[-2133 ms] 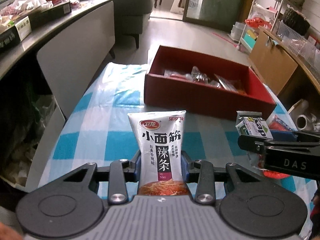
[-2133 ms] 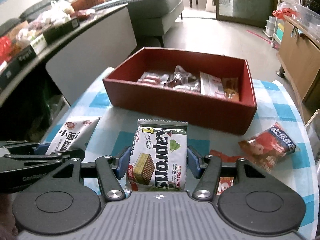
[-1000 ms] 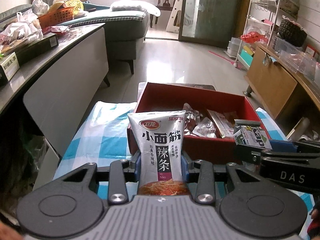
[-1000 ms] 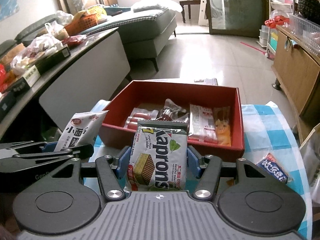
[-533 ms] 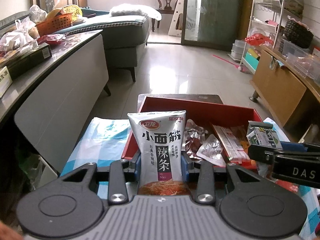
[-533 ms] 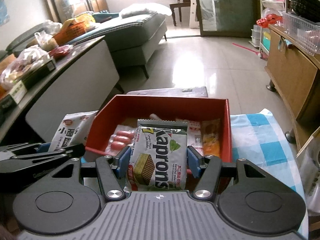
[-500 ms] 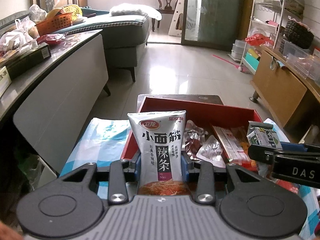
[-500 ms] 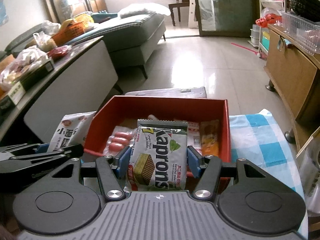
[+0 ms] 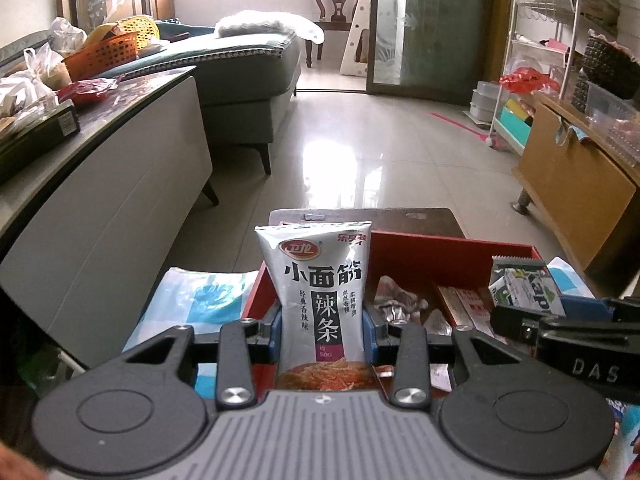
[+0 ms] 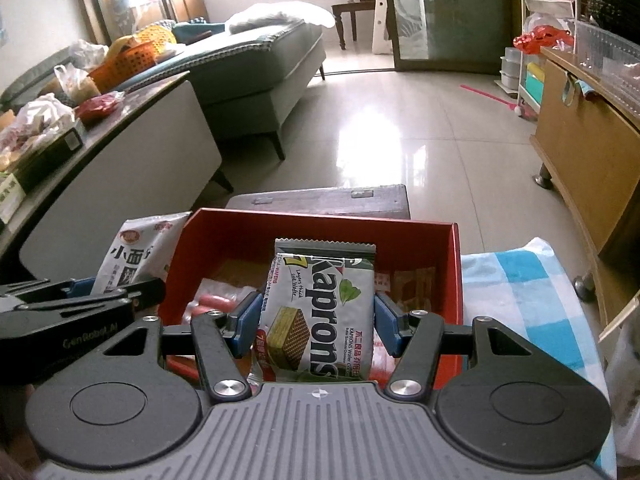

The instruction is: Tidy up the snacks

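While the left tongs pinch a white snack pouch upright, it hangs over the red box's left wall. From the right wrist, the right tongs grip a wafer packet above the box's inside, over wrapped snacks.

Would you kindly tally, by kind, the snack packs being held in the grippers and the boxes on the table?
White latiao pack, held in the left gripper: 1
Grey Kaprons wafer pack, held in the right gripper: 1
Red box, holding more snacks too hidden to count: 1
Total: 3
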### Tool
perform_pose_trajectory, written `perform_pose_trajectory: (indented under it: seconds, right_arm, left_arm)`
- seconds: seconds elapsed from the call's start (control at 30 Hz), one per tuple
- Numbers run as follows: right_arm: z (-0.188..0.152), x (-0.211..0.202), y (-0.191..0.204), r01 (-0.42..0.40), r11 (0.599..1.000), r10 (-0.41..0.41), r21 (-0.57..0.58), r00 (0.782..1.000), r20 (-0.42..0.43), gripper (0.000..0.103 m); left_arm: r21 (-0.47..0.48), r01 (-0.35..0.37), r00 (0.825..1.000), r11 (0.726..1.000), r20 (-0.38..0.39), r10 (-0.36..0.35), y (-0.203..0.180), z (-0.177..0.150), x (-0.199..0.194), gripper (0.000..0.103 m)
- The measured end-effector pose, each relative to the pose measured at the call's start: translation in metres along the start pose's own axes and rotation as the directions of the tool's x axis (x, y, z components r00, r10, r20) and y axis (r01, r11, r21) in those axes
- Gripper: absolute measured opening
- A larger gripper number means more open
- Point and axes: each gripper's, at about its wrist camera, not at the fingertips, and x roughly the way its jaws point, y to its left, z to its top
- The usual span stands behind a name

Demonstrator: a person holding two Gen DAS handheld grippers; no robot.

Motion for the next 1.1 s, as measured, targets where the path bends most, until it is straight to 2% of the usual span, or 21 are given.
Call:
perform_pose_trajectory:
  seconds: [0.2,0.3,0.43,0.53,0.73,0.97,1.1]
  right_arm:
    - [-0.001,0.024,-0.006,-0.012,1.000,0.012,0.016,1.000,-0.004,0.066]
    - [-0.004,0.037,-0.008,0.000,1.000,0.001,0.010,1.000,-0.021,0.067]
    - [-0.010,0.051,-0.010,-0.016,1.000,0.017,0.003,0.998,-0.057,0.070]
    - [-0.010,0.049,-0.011,-0.022,1.000,0.023,0.012,0.999,-0.048,0.077]
    - [-0.003,0.038,-0.012,-0.020,0.999,0.021,0.031,1.000,-0.022,0.077]
    - [0.004,0.002,-0.018,-0.009,0.998,0.007,0.056,1.000,0.028,0.078]
    - [0.003,-0.023,-0.024,0.017,0.998,-0.019,0.067,0.999,0.034,0.082]
  left_arm:
    - [0.003,-0.017,1.000,1.000,0.004,0.017,-0.002,0.004,0.023,0.033]
    - [-0.003,-0.025,0.999,1.000,-0.022,0.025,-0.002,0.002,0.037,0.034]
    - [-0.011,-0.039,0.999,0.999,-0.036,0.039,-0.003,-0.001,0.044,0.044]
    - [-0.025,-0.037,0.999,0.999,-0.029,0.037,-0.001,0.001,0.042,0.052]
    - [-0.035,-0.016,0.999,0.999,-0.028,0.015,-0.004,0.003,0.028,0.052]
    - [-0.044,0.060,0.998,0.997,-0.027,-0.061,-0.011,0.000,-0.007,0.054]
    - [-0.046,0.110,0.992,0.993,-0.052,-0.113,-0.015,-0.010,-0.027,0.056]
